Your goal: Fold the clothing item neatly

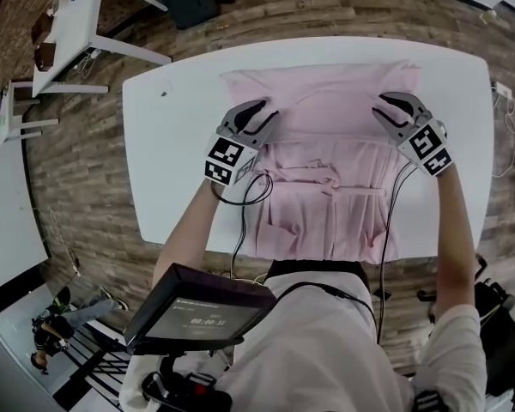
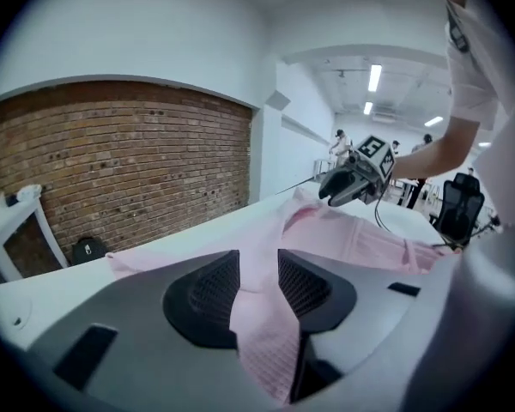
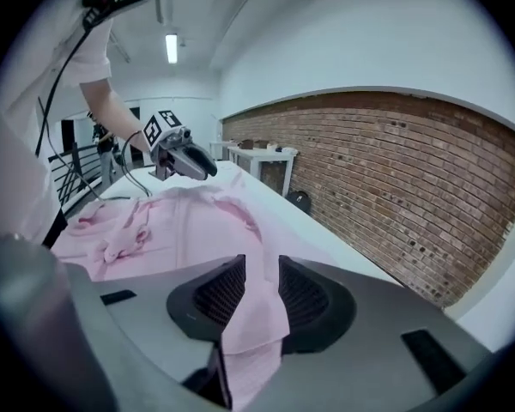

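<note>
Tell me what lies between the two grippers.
Only the pink garment, spanning from left gripper to right gripper; the head view shows it.

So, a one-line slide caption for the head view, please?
Left hand-held gripper and right hand-held gripper at opposite sides of a pink garment on a white table.

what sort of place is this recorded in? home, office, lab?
Probably an office or lab workspace, not a home: an exposed red-brown brick wall, a large white rectangular work table, ceiling strip lights and a black office chair.
</note>
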Motion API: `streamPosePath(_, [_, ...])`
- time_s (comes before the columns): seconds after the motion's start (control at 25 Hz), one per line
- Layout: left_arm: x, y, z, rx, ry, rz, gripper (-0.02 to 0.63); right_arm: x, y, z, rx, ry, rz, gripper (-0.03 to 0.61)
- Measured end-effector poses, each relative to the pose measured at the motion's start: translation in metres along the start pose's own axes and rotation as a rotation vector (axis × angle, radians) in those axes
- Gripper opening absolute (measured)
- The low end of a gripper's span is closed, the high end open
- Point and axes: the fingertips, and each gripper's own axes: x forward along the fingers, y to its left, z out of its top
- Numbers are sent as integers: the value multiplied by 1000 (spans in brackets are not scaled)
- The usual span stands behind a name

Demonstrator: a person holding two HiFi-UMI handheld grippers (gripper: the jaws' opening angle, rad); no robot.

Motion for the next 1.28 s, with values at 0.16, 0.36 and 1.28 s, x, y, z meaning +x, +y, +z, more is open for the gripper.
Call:
streamPosePath(0.16, [17, 10, 27, -45, -4, -51, 135, -2, -17, 20, 116, -74, -14, 109])
streamPosePath(0.36, [52, 7, 53, -41, 24, -120, 50, 24, -23, 46, 172, -75, -19, 8])
streamPosePath(1.28, [86, -16, -21, -15, 370, -316, 3, 51, -7, -21, 289, 194, -45, 5])
